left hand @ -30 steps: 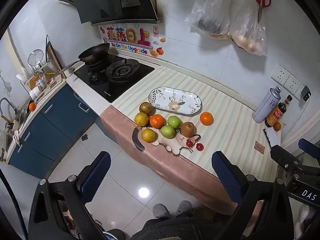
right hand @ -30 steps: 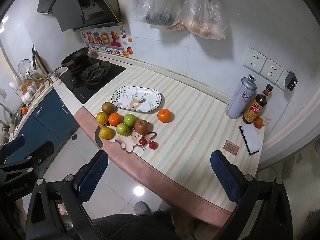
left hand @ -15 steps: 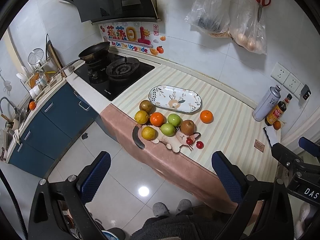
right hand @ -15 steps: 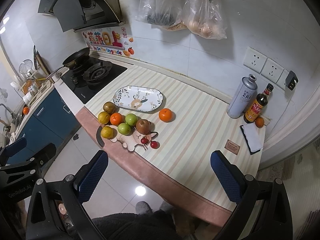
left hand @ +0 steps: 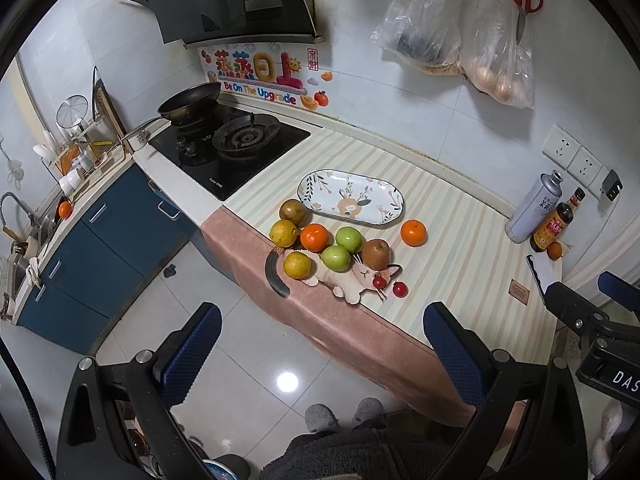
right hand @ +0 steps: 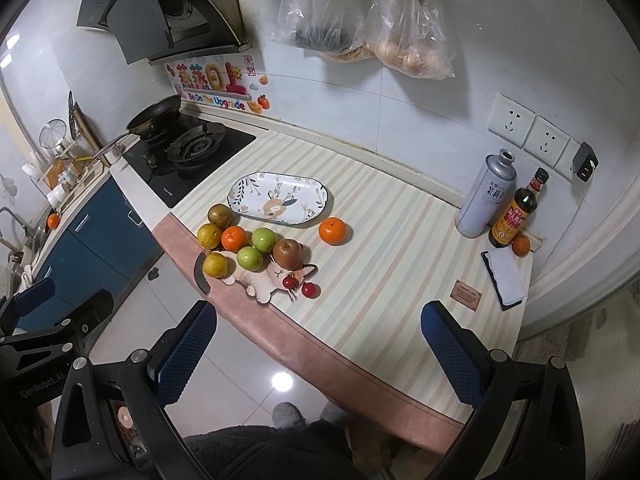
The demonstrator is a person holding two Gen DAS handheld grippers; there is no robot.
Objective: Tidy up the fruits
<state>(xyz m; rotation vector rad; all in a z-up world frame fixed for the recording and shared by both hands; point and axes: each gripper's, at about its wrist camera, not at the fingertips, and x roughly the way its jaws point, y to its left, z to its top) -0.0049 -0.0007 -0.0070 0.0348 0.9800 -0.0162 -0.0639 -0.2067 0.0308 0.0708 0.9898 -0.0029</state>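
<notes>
An oval patterned plate [left hand: 394, 216] [right hand: 320, 208] lies bare on the striped counter. In front of it sit several fruits: an orange [left hand: 314, 237] [right hand: 233, 238], two green apples [left hand: 349, 239] [right hand: 249, 258], a brown pear [left hand: 375, 253] [right hand: 287, 253] and yellow citrus [left hand: 297, 265] [right hand: 215, 265]. A lone orange [left hand: 413, 232] [right hand: 332, 231] rests to the right. Two cherry tomatoes [left hand: 399, 289] [right hand: 309, 289] lie by a cat-shaped board [left hand: 344, 282] [right hand: 260, 280]. My left gripper [left hand: 320, 354] and right gripper [right hand: 318, 354] hover open above the floor, well short of the counter's edge, holding nothing.
A gas hob with a pan [left hand: 192, 104] is at the left. A grey can [right hand: 486, 196], a sauce bottle [right hand: 514, 216], a small orange [right hand: 521, 246] and a notepad [right hand: 506, 280] stand at the right. Bags [right hand: 360, 12] hang on the wall. The person's slippers [left hand: 340, 416] show below.
Both grippers have drifted slightly; the counter and fruits sit a little higher and nearer in the views. Nothing was grasped or moved.
</notes>
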